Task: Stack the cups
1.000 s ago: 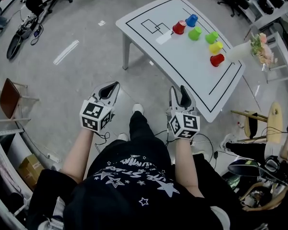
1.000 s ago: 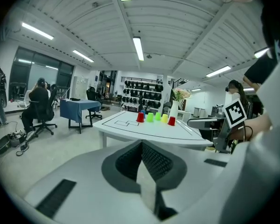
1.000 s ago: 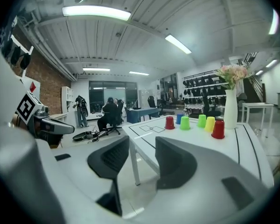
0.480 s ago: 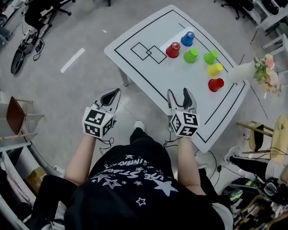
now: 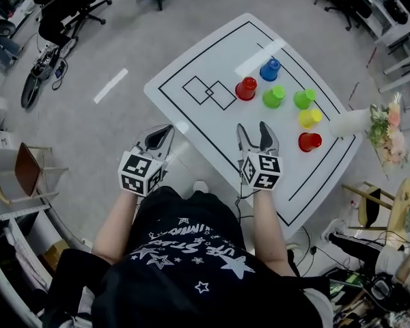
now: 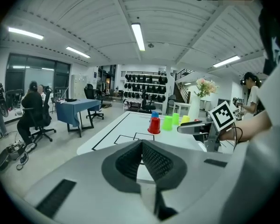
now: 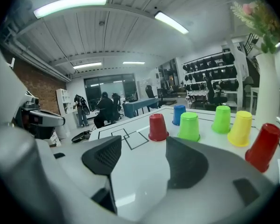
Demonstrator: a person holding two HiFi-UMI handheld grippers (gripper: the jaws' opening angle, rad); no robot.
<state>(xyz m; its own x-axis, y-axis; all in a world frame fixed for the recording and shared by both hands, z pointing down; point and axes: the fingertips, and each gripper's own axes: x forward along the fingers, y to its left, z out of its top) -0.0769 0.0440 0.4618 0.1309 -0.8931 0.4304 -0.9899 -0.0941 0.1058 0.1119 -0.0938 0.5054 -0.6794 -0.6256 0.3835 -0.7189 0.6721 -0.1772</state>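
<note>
A: Where are the cups?

B: All six stand upside down and apart on the far half of the table [image 5: 205, 63]. There's a red cup [image 5: 246, 88], with a green cup [image 5: 273, 96] just beside it and a blue cup [image 5: 270, 68] behind. Further right are another green, a yellow cup [image 5: 309, 117] and a second red. None is stacked yet.

A: And the tongs?

B: The right gripper [image 5: 252, 130] hangs over the table's near side. Its jaws have just been opening and stand wide, with nothing between them. The left gripper [image 5: 165, 130] is just off the table's edge, jaws pressed together, empty.

A: So this is the approach?

B: I'd say so. In the right gripper view the red cup sits in line with the gap, so it's the likely first pick. Go in level, with one jaw on either side of its wall, and close gently, since thin plastic may buckle. Lift straight up, clear of the green cup, then lower it squarely over another.
</note>
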